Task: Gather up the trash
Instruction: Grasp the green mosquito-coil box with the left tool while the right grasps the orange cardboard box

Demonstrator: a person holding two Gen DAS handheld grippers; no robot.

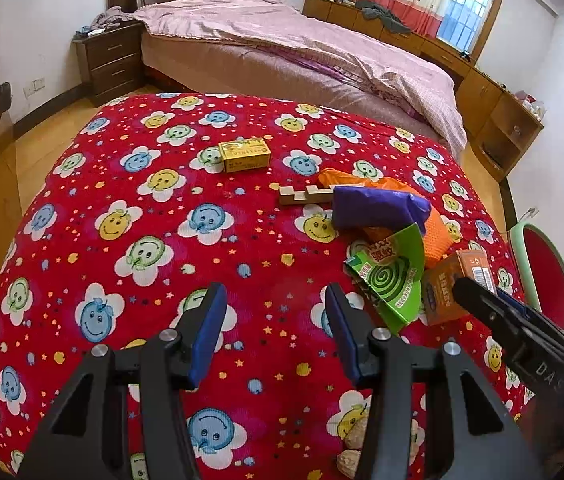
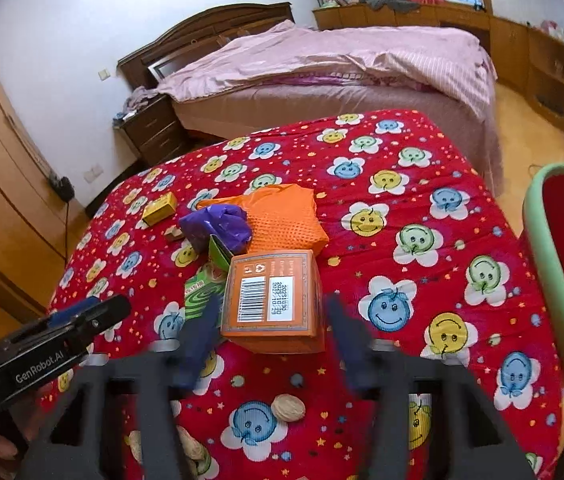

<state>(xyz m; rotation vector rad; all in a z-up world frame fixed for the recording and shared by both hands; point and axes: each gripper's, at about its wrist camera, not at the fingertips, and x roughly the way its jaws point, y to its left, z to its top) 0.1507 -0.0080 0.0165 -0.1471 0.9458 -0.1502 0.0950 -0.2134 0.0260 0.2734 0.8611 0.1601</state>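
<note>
My left gripper (image 1: 277, 320) hangs over the red smiley-flower cloth (image 1: 161, 220) with its blue pads apart and only cloth between them. My right gripper (image 2: 269, 336) is lowered at the orange carton (image 2: 271, 292), which stands with its barcode face towards me. The pads are blurred, one at the carton's left edge and one just off its right edge; they stand apart, and I cannot tell whether either pad touches the cardboard.

The trash sits in a cluster on the right half of the table as my left camera sees it. The orange carton is nearest. Just left of it and touching it lies the torn green mosquito-coil box (image 1: 390, 276). Beyond those, a crumpled purple plastic bag (image 1: 378, 206) rests on an orange textured bag (image 2: 282, 216). A small notched wooden piece (image 1: 306, 195) lies at the purple bag's left side, and a yellow box (image 1: 244, 155) sits farther off, well apart from the heap.

Two walnuts (image 1: 356, 428) lie on the near edge of the cloth, under my grippers. A red bin with a pale green rim (image 2: 562, 280) stands off the table's right side. Behind the table is a bed with a pink cover (image 1: 282, 36), and a dark wooden nightstand (image 1: 109, 60) to its left.
</note>
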